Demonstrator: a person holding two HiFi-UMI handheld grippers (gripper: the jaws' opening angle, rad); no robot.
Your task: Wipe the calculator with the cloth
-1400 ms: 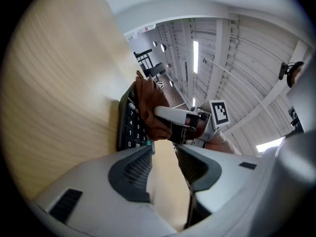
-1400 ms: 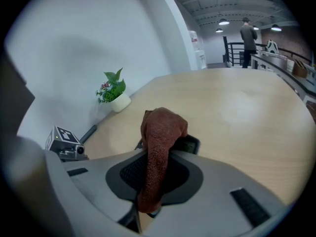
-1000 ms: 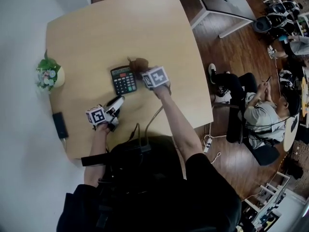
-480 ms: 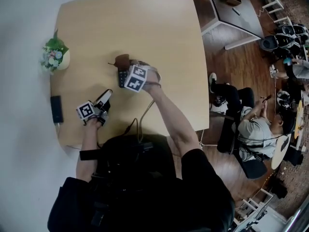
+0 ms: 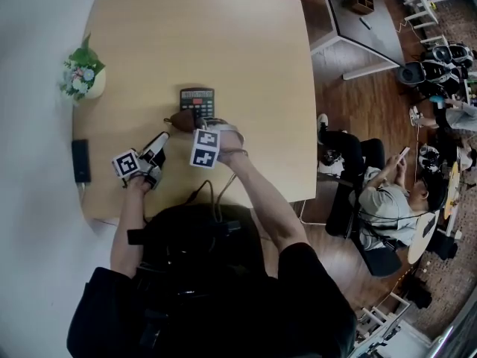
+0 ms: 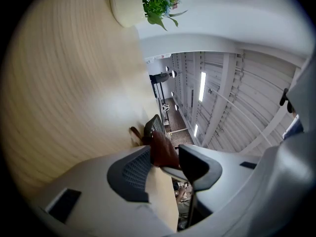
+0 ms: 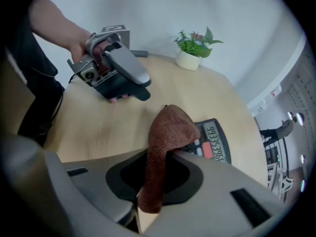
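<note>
Your right gripper (image 7: 157,174) is clamped on the cloth (image 7: 168,132). In its own view the brown fold runs down between the two pads, its lower end hanging out below them and its upper part bulging out in front. That bulge covers the near left part of the calculator (image 7: 213,141), which lies flat about mid-table (image 5: 223,43), just beyond the cloth. Only its display, a red key and a few dark keys show past the fabric and the jaw's edge, and you cannot tell whether the cloth rests on the keys or hangs just over them. In the head view your marker cube (image 5: 205,148) covers the right jaws entirely, so only a brown tuft shows at the calculator's near left corner. Your left gripper (image 6: 165,158) has its jaws apart and holds nothing. The brown patch in the gap is the cloth farther off, with the calculator a thin dark sliver edge-on behind it, too small to read. In the right gripper view the left gripper sits apart from the cloth, its tips slightly blurred. A plant (image 5: 80,77) stands at the table's left edge, and a black slab (image 5: 80,161) lies along that edge nearer you; what it is cannot be made out.
</note>
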